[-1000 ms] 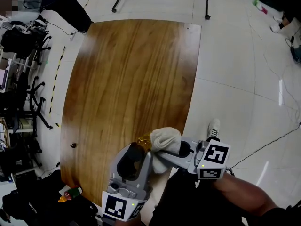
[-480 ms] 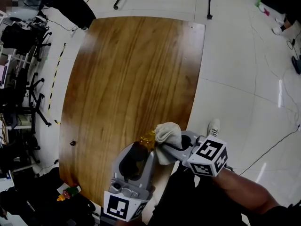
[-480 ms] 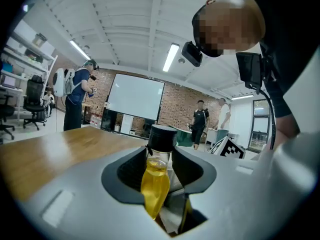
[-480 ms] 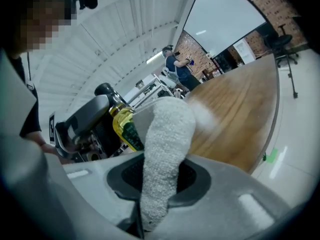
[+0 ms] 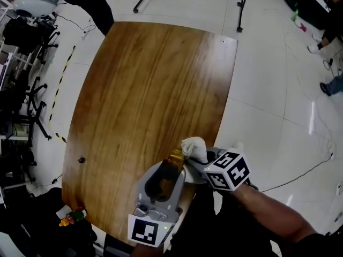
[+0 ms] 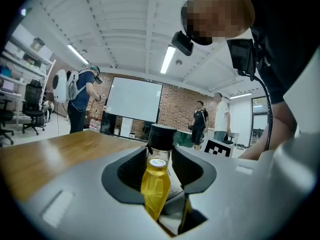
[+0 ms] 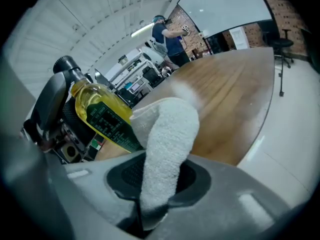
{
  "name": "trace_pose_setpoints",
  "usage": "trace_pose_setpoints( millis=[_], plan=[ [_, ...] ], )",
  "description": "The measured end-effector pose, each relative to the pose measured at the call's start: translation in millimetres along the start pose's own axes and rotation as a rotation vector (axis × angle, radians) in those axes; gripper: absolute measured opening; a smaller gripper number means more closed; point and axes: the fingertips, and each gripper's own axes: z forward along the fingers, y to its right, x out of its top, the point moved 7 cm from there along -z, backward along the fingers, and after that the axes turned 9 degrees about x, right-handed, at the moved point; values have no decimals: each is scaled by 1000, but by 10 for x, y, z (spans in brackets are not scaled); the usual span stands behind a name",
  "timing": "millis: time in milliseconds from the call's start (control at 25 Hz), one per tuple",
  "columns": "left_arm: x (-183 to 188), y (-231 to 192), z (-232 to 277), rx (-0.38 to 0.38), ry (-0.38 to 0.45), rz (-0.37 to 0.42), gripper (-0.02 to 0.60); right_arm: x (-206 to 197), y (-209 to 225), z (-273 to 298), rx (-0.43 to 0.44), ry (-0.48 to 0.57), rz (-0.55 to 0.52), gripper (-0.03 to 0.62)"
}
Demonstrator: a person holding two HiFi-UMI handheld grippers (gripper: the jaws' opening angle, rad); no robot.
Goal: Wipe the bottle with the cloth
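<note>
The wiping step was in hand. The left hand-held gripper (image 6: 161, 168) was clamped on a clear bottle of yellow liquid with a black cap (image 5: 176, 159). Its jaws were pressed on either side of the body, and the cap pointed away toward the far side. The bottle was held off the brown wooden bench (image 5: 144, 90), over its near right edge, and did not stand on it.

The right hand-held gripper (image 7: 159, 180) came in from the right and pinched a white terry cloth (image 7: 169, 134). The loose fold bulged out past its jaws. That fold lay against the bottle's side, touching it just beside the dark printed label (image 7: 106, 118).

Judging from this, contact had been made, but much of the bottle looked unwiped, so the task seemed only partly done. The next move would call for dragging the cloth along the body toward the cap with steady, light pressure. The left grip would need to stay firm enough that the smooth bottle did not slip or twist. Turning the bottle would help, since the left jaws covered part of it.
</note>
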Motion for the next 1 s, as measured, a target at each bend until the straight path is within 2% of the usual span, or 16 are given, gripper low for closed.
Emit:
trace_pose_setpoints(
  millis=[240,400,560,680,800,1000],
  plan=[
    [-50,0,-1,16,2,30,153,50,11,-37,-7,-63,23,71],
    [-91,3,-62,-1,-9,67,150,91,-4,-222,66,-53,30,72],
    [-82,37,-85,-18,-18,111,146,377,-23,-643,236,51,29,72],
    [-56,60,-70,-17,-36,127,144,715,-71,-772,433,95,64,72],
    [-58,76,-75,-4,-59,119,146,1005,-164,-662,608,45,33,72],
    [-31,75,-58,3,-33,86,147,1307,-341,-378,751,-122,-90,72]
  ],
)
